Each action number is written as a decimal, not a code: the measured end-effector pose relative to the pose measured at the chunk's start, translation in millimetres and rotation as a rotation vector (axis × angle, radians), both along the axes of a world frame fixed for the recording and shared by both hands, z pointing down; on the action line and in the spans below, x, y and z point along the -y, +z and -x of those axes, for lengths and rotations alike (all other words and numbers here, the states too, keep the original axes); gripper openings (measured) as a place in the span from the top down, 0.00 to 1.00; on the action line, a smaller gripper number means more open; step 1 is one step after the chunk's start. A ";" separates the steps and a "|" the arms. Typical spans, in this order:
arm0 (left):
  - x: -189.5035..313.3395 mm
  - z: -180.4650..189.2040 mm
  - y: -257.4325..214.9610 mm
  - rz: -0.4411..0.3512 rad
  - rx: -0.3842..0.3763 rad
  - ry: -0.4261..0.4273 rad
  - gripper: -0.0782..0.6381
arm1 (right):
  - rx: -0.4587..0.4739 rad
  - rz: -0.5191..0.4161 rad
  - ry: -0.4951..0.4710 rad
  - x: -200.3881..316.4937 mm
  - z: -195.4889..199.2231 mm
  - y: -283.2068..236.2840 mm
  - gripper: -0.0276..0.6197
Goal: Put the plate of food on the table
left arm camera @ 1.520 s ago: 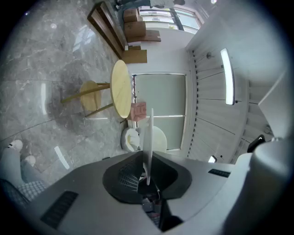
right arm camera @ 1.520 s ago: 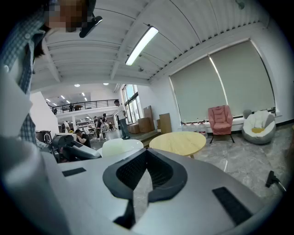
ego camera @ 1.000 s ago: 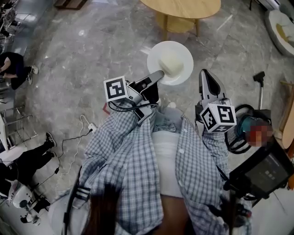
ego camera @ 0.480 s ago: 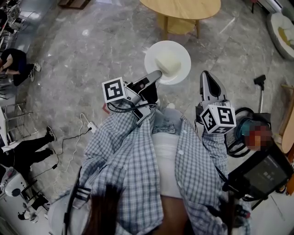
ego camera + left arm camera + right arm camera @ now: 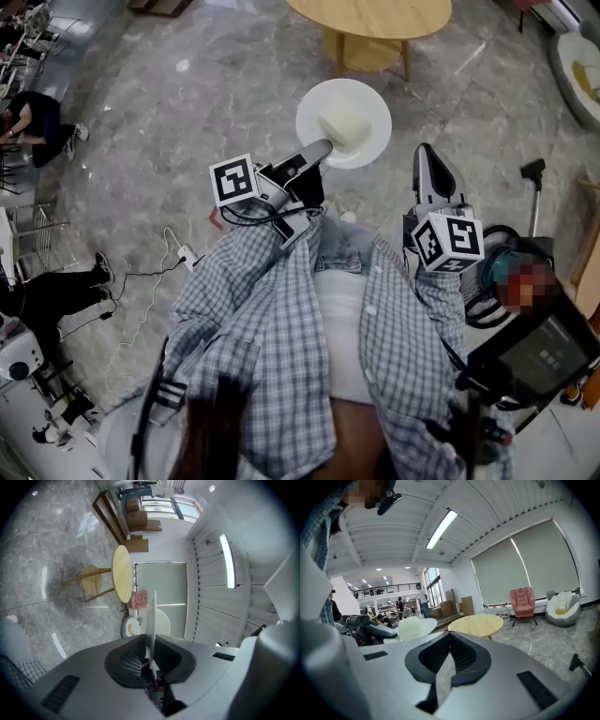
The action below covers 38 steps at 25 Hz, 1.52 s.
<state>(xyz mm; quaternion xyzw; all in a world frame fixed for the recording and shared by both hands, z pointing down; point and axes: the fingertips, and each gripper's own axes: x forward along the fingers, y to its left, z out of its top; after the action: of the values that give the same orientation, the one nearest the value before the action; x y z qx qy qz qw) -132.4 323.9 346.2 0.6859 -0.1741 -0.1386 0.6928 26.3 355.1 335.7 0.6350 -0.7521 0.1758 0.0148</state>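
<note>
A white plate point(image 5: 367, 105) carrying a pale lump of food point(image 5: 344, 123) hangs level over the marble floor, just short of the round wooden table point(image 5: 370, 19). My left gripper point(image 5: 322, 148) is shut on the plate's near rim. In the left gripper view the plate point(image 5: 151, 616) shows edge-on as a thin white line clamped between the jaws of the left gripper point(image 5: 150, 641). My right gripper point(image 5: 427, 152) hovers to the right of the plate, apart from it, shut and empty. The right gripper view looks past the right gripper point(image 5: 450, 635) to the plate point(image 5: 415, 626) and the table point(image 5: 476, 624).
A pink armchair point(image 5: 522, 602) and a white beanbag seat point(image 5: 562, 609) stand beyond the table. A vacuum tool point(image 5: 532, 183) and a black device on a stand point(image 5: 539, 352) are at the right. A power strip and cable point(image 5: 183, 255) lie at the left, near seated people point(image 5: 37, 122).
Both grippers and the plate have edged slightly forward toward the table. The left grip on the rim is unchanged, and the right gripper stays shut.
</note>
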 end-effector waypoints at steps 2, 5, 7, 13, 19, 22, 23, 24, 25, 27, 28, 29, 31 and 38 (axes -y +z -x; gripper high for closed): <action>1.1 0.6 -0.9 -0.002 -0.004 -0.003 0.85 | 0.002 -0.003 -0.002 2.0 1.5 -1.2 0.95; 1.1 0.6 -2.3 -0.002 -0.011 -0.007 0.85 | -0.006 -0.008 -0.010 2.2 3.0 -3.6 0.95; 0.1 -0.3 -3.0 -0.001 -0.013 -0.008 0.85 | -0.005 -0.004 -0.011 2.3 2.7 -3.1 0.95; -1.0 1.4 -1.6 0.002 -0.018 -0.017 0.85 | 0.000 0.003 -0.026 2.4 8.1 -0.2 0.95; 1.3 2.5 -2.5 0.004 -0.023 -0.028 0.85 | -0.001 0.010 -0.028 4.2 8.2 0.8 0.95; 4.3 4.3 -2.2 0.000 -0.020 -0.029 0.85 | 0.004 0.012 -0.024 5.1 8.5 2.8 0.95; 5.5 4.6 -2.2 -0.003 -0.018 -0.028 0.85 | 0.004 0.012 -0.022 5.4 8.3 2.9 0.95; 6.5 4.8 -2.4 -0.005 -0.016 -0.027 0.85 | 0.004 0.013 -0.020 5.3 8.0 2.8 0.95; 7.2 4.9 -2.5 -0.005 -0.015 -0.026 0.85 | 0.003 0.014 -0.017 4.6 7.7 2.7 0.95; 8.2 4.9 -2.4 -0.004 -0.017 -0.025 0.85 | -0.002 0.016 -0.012 3.0 6.5 2.5 0.95; 9.1 4.3 -2.5 -0.004 -0.019 -0.024 0.85 | -0.003 0.016 -0.008 2.6 5.3 2.3 0.95; 10.3 3.4 -3.0 -0.006 -0.021 -0.023 0.85 | -0.004 0.016 -0.004 2.8 4.0 2.1 0.95; 15.3 1.8 -3.7 -0.011 -0.025 -0.018 0.85 | -0.004 0.018 0.001 6.7 2.5 2.6 0.95; 49.6 -2.9 10.6 0.018 -0.029 0.000 0.85 | -0.018 0.043 0.029 41.2 -2.5 14.7 0.95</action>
<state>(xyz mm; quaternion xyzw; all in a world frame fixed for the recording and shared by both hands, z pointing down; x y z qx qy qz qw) -129.5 274.2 356.8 0.6774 -0.1652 -0.1471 0.7016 28.8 314.0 350.4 0.6468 -0.7388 0.1862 0.0326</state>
